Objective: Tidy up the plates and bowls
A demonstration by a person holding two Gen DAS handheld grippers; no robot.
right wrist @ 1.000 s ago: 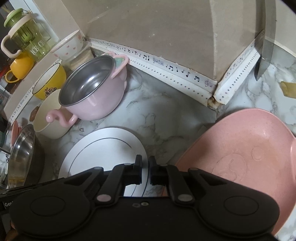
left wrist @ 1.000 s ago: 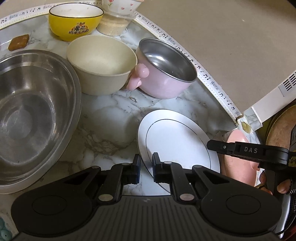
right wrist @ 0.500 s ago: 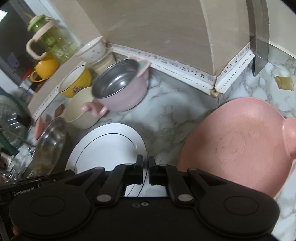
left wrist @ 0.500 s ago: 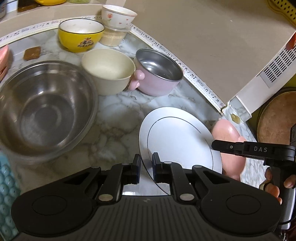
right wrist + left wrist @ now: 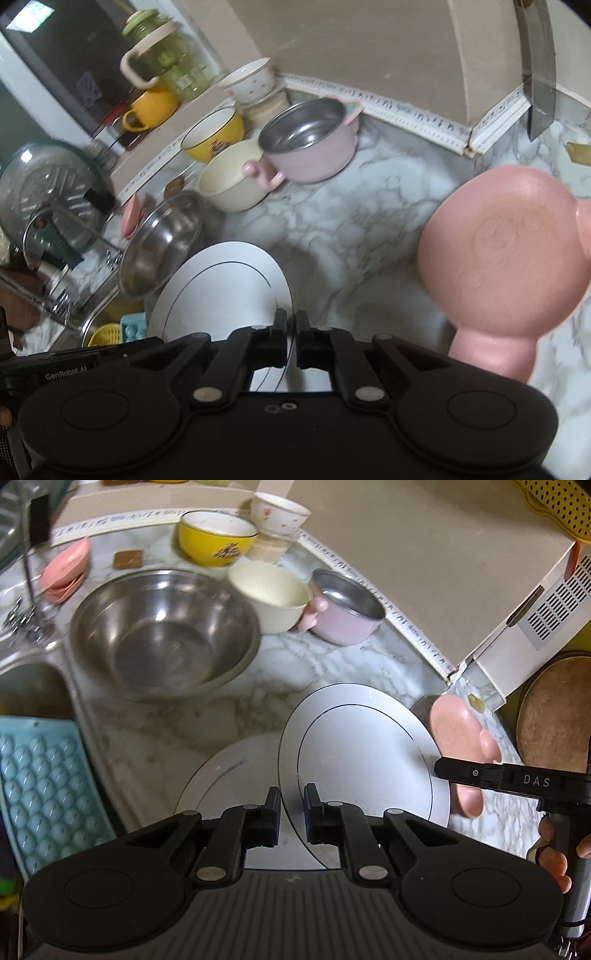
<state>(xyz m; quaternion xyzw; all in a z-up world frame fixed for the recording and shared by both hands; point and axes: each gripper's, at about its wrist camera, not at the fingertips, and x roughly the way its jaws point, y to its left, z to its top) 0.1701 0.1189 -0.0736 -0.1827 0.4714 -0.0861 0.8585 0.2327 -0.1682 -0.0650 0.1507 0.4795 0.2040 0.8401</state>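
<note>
Crowded marble counter (image 5: 155,734): your left gripper (image 5: 291,814) and right gripper (image 5: 291,341) each pinch only the white plate's (image 5: 362,753) rim, so uneven pulling could twist it free.

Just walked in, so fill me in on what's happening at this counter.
A person holds a gripper in each hand, and both the left gripper and the right gripper are clamped on opposite edges of one white plate, holding it above the marble counter. Another white plate lies underneath. Bowls stand grouped nearby.
</note>
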